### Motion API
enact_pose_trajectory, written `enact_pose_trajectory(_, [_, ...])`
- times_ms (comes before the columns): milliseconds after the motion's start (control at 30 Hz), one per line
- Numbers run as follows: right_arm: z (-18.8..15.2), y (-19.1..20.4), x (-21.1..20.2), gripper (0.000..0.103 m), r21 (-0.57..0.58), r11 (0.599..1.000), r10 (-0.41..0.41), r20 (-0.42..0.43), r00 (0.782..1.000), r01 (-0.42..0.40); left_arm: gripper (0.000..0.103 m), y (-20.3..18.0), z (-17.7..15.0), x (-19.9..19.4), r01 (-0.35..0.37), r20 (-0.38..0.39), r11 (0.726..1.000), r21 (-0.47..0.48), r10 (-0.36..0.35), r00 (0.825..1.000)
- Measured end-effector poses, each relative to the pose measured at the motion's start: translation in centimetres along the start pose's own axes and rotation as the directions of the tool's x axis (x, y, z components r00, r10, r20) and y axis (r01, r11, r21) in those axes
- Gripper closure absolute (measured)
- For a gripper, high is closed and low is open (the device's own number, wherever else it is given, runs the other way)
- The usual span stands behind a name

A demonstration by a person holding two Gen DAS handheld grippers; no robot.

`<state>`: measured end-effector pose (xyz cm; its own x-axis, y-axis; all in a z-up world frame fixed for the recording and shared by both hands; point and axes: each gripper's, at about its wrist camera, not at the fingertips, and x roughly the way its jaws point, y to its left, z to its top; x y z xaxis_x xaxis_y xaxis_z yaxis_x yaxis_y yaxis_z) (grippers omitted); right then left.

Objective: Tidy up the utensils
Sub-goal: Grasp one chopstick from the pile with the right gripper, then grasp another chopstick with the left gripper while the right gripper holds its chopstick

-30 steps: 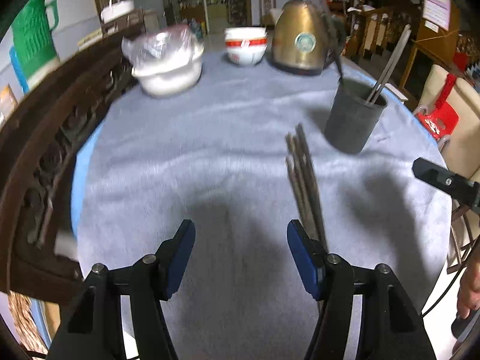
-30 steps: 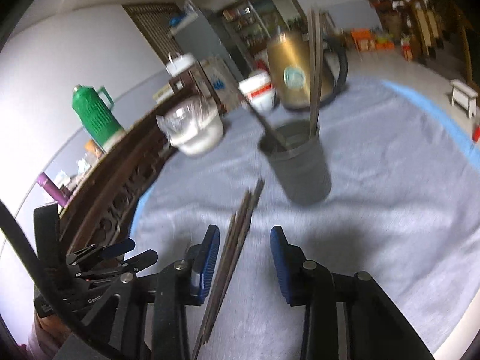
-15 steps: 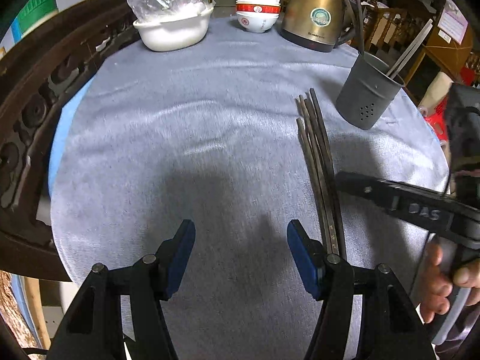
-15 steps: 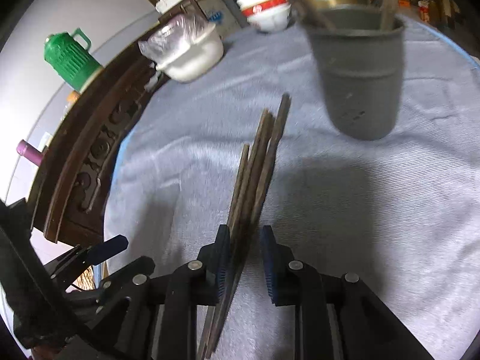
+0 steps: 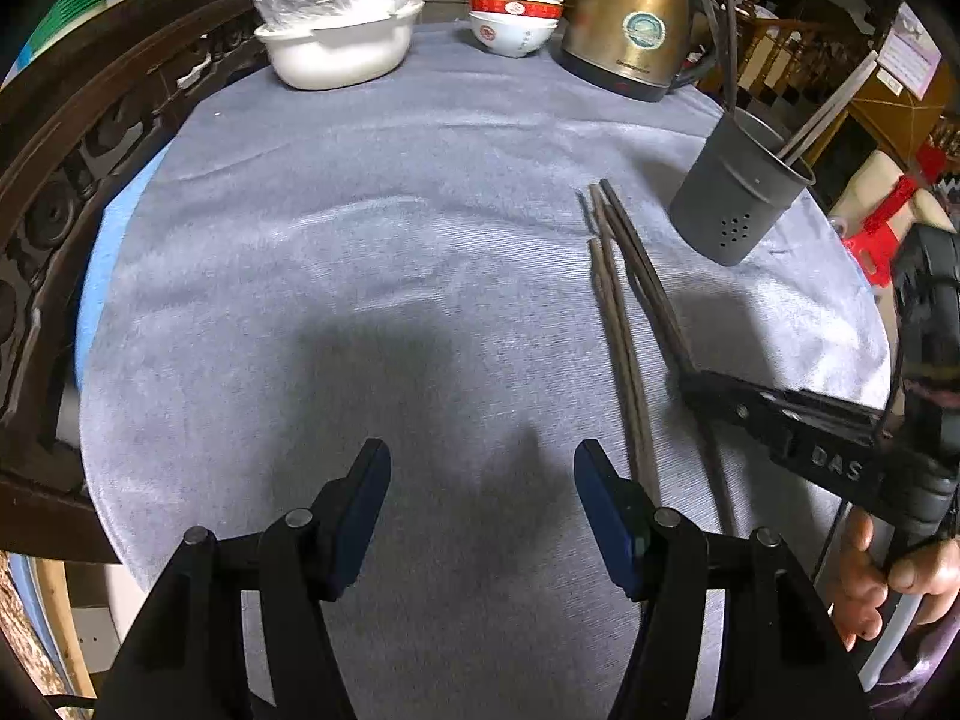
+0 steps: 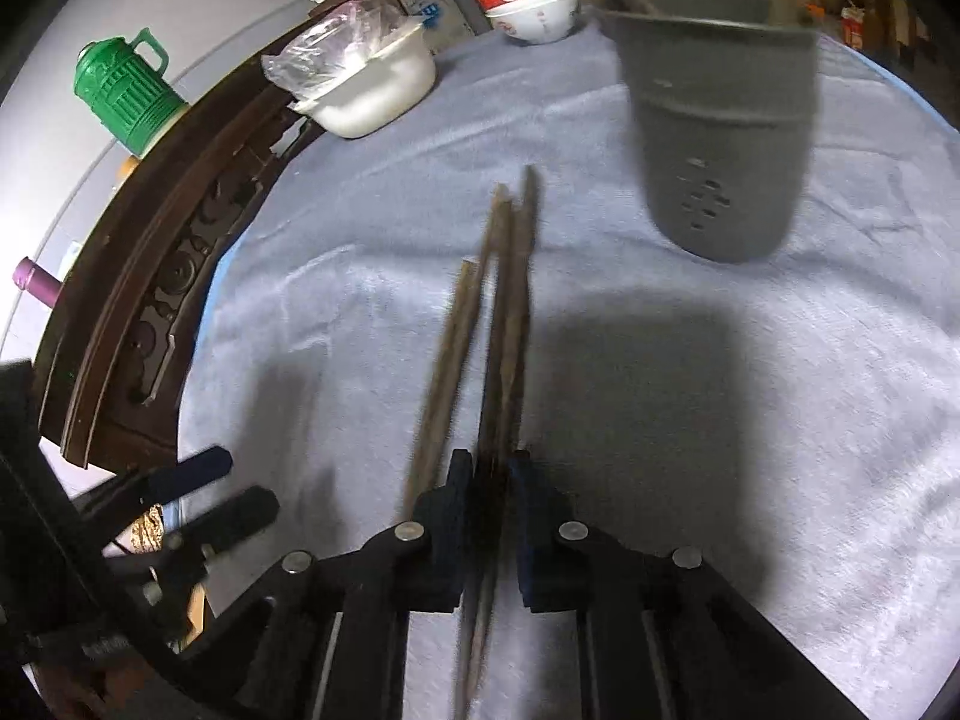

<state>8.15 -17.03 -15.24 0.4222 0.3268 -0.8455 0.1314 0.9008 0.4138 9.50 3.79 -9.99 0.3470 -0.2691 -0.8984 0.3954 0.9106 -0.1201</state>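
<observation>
A bundle of long dark brown wooden chopsticks [image 6: 504, 324] lies on the round table's grey-blue cloth [image 5: 360, 252], toward its right side, tips pointing at the far edge. The right gripper [image 6: 487, 516] has its blue-padded jaws closed tight on the near ends of some of these chopsticks; how many sit between the pads is blurred. One chopstick [image 6: 447, 354] lies just outside the left pad, apart from the clamped ones.

Seen from the left wrist, the same chopsticks [image 5: 624, 312] run from the table's near right edge toward the dark grey perforated utensil cup [image 5: 735, 198], which stands near the right edge, just beyond their tips. Pale utensils lean out of the cup.

The left gripper [image 5: 480, 504] hangs above the near edge with its jaws wide apart, nothing between them.

At the far edge stand a white lidded dish wrapped in clear plastic [image 5: 339, 42], stacked white bowls with a red band [image 5: 515, 21] and a brass-coloured electric kettle [image 5: 630, 30].
</observation>
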Motion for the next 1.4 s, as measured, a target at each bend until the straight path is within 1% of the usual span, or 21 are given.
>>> enact_pose_trajectory(100, [-0.5,-1.6,-1.1,0.090,0.036,0.999,0.001,0.001,1.000,-0.001,0.039,-1.0,0.8,0.8,0.015,-0.012,1.000,0.017,-0.015,1.000])
enact_pose_trajectory(233, [-1.0,-3.1,-1.9,0.090,0.075,0.997,0.011,-0.006,1.000,-0.011,0.039,-2.3,1.9,2.0,0.061,-0.036,0.998,0.009,-0.060,0.998])
enact_pose_trajectory(300, [-1.5,-3.7,-2.1,0.090,0.100,0.994,0.045,-0.021,0.999,-0.043,0.039,-2.7,2.5,2.7,0.072,-0.045,0.997,0.003,-0.071,0.996])
enact_pose_trajectory(367, [-1.9,-4.0,-2.2,0.090,0.120,0.987,0.111,-0.049,0.993,-0.105,0.039,-3.0,3.0,3.3,0.078,-0.047,0.997,0.001,-0.078,0.996])
enact_pose_trajectory(433, [-2.2,-4.2,-2.2,0.087,0.144,0.979,0.155,-0.061,0.986,-0.145,0.039,-3.3,3.4,3.9,0.075,-0.052,0.997,-0.005,-0.075,0.996])
enact_pose_trajectory(533, [-2.2,-4.5,-2.4,0.087,0.159,0.973,0.174,-0.049,0.983,-0.165,0.039,-3.3,3.9,4.8,0.063,-0.059,0.998,-0.008,-0.063,0.996])
enact_pose_trajectory(633, [-2.2,-5.0,-2.8,0.087,0.177,0.971,0.170,-0.019,0.985,-0.164,0.039,-3.1,4.2,5.2,0.053,-0.048,0.999,-0.007,-0.054,0.997])
enact_pose_trajectory(700, [-2.1,-5.3,-3.1,0.087,0.185,0.971,0.150,0.006,0.989,-0.149,0.042,-3.1,4.1,5.3,0.046,-0.041,0.999,0.001,-0.046,0.998])
enact_pose_trajectory(767, [-2.0,-5.5,-2.9,0.087,0.195,0.969,0.150,0.011,0.989,-0.150,0.045,-3.1,4.0,5.2,0.038,-0.031,0.999,0.014,-0.037,0.999])
enact_pose_trajectory(833, [-1.8,-5.4,-2.8,0.087,0.196,0.969,0.152,0.015,0.988,-0.152,0.047,-3.0,3.8,5.2,0.036,-0.025,0.999,0.023,-0.035,0.999])
enact_pose_trajectory(933, [-1.4,-5.0,-2.7,0.087,0.174,0.977,0.126,0.015,0.992,-0.127,0.048,-3.1,3.8,5.2,0.024,-0.021,0.999,0.038,-0.024,0.999])
enact_pose_trajectory(967, [-1.1,-4.7,-2.4,0.087,0.169,0.979,0.112,0.014,0.994,-0.113,0.048,-2.9,3.9,5.3,0.024,-0.022,0.999,0.037,-0.023,0.999])
enact_pose_trajectory(1067, [-0.5,-4.1,-1.9,0.086,0.135,0.990,0.030,0.015,0.999,-0.031,0.048,-2.9,4.1,5.3,0.032,-0.028,0.999,0.023,-0.031,0.999])
enact_pose_trajectory(1167, [-0.5,-3.8,-1.9,0.087,0.119,0.993,0.018,0.019,1.000,-0.021,0.048,-2.9,4.0,4.9,0.047,-0.021,0.999,0.014,-0.047,0.999])
enact_pose_trajectory(1200, [-0.5,-3.9,-2.0,0.089,0.109,0.994,0.008,0.021,1.000,-0.011,0.048,-2.9,4.1,4.8,0.059,-0.015,0.998,0.013,-0.059,0.998])
enact_pose_trajectory(1233, [-0.5,-3.8,-2.2,0.089,0.103,0.995,-0.008,0.025,1.000,0.005,0.048,-3.0,4.2,4.4,0.064,-0.008,0.998,0.014,-0.064,0.998])
enact_pose_trajectory(1267, [-0.5,-3.9,-2.3,0.090,0.099,0.993,-0.061,0.023,0.998,0.058,0.048,-3.1,4.4,4.3,0.061,-0.004,0.998,0.018,-0.061,0.998])
enact_pose_trajectory(1300, [-0.5,-4.0,-2.3,0.094,0.095,0.993,-0.069,0.021,0.997,0.067,0.048,-3.2,4.6,4.3,0.056,-0.003,0.998,0.022,-0.056,0.998])
enact_pose_trajectory(1367, [-0.5,-4.4,-2.3,0.094,0.118,0.992,-0.040,0.012,0.999,0.039,0.048,-3.3,4.9,4.6,0.052,-0.007,0.998,0.027,-0.052,0.999])
enact_pose_trajectory(1400, [-0.4,-4.5,-2.4,0.092,0.128,0.991,-0.028,0.011,1.000,0.026,0.048,-3.4,5.0,4.9,0.050,-0.013,0.998,0.028,-0.050,0.999])
